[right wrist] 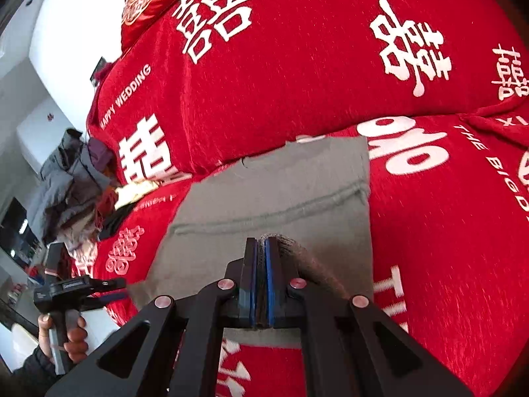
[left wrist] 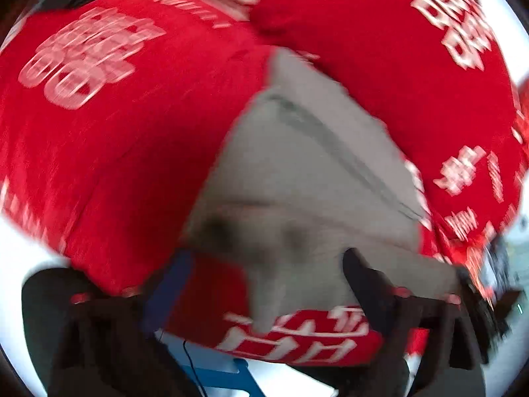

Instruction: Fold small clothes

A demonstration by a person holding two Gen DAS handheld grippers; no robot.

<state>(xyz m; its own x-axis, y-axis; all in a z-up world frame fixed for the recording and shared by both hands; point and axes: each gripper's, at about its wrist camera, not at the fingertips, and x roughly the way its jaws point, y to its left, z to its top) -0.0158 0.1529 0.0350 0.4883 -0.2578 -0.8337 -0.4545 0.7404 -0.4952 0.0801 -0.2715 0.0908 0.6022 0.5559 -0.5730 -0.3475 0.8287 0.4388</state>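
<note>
A small grey garment [right wrist: 274,195] lies flat on a red bedcover [right wrist: 297,66] with white lettering. My right gripper [right wrist: 263,248] is shut on a pinched fold of the grey cloth at its near edge and lifts it a little. The left wrist view is blurred; the grey garment [left wrist: 304,178] fills its middle. My left gripper [left wrist: 264,271] is open, its fingers [left wrist: 363,274] spread either side of the garment's near corner, nothing clamped. The left gripper also shows in the right wrist view [right wrist: 124,289], at the garment's left corner, held by a hand.
A heap of mixed clothes [right wrist: 72,185] lies at the left edge of the bed. A red embroidered cushion [right wrist: 145,3] sits at the far end. A white wall and furniture stand beyond the bed on the left.
</note>
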